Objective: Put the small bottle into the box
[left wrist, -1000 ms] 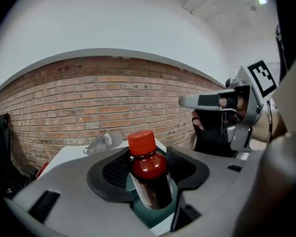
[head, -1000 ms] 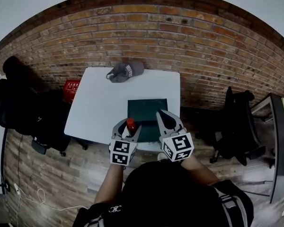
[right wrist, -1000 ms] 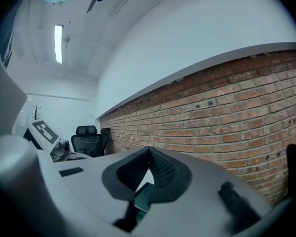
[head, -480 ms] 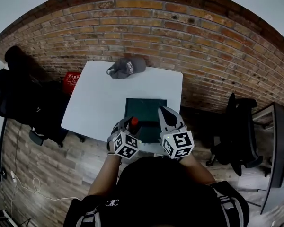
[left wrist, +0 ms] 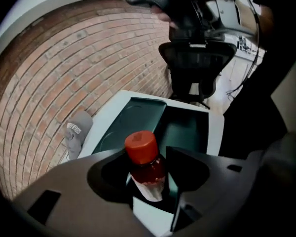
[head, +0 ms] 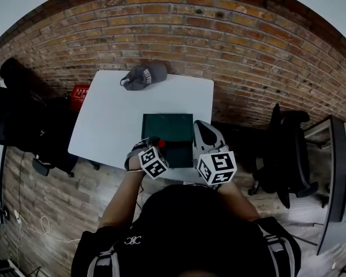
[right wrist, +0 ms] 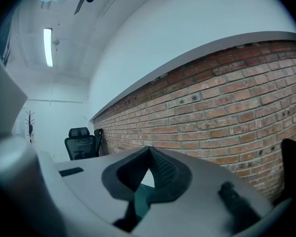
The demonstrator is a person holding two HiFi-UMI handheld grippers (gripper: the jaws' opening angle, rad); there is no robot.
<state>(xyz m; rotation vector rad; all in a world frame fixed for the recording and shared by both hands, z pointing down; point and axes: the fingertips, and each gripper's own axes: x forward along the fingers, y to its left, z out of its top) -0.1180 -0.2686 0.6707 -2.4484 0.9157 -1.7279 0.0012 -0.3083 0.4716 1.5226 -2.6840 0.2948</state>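
At the far left, black chairs (head: 29, 126) stand on the wooden floor, and a red container (head: 78, 95) sits just beside the desk's left edge. On the white desk (head: 109, 126), a grey baseball cap (head: 143, 77) lies at the far edge, left of the middle, well apart from everything else.

Nearer, the left gripper (head: 151, 146) points steeply down at the near left corner of the dark green box (head: 168, 128). Its fingers (left wrist: 185, 164) are closed on the small bottle (left wrist: 147, 169), one pressing each side of the body. The bottle has a red screw cap (left wrist: 140, 146), reddish contents and a pale label low down. It tilts a little and hangs over the box's near part; whether its base touches the box cannot be told. The box lies open-topped on the near half of the desk, its dark inside showing under the bottle.

Right of the box, the right gripper (right wrist: 148, 151) is held about level at the box's near right corner. Its fingers are closed tip to tip with nothing between them. Further right, a black office chair (head: 288, 149) stands on the floor before the brick wall (head: 230, 45).
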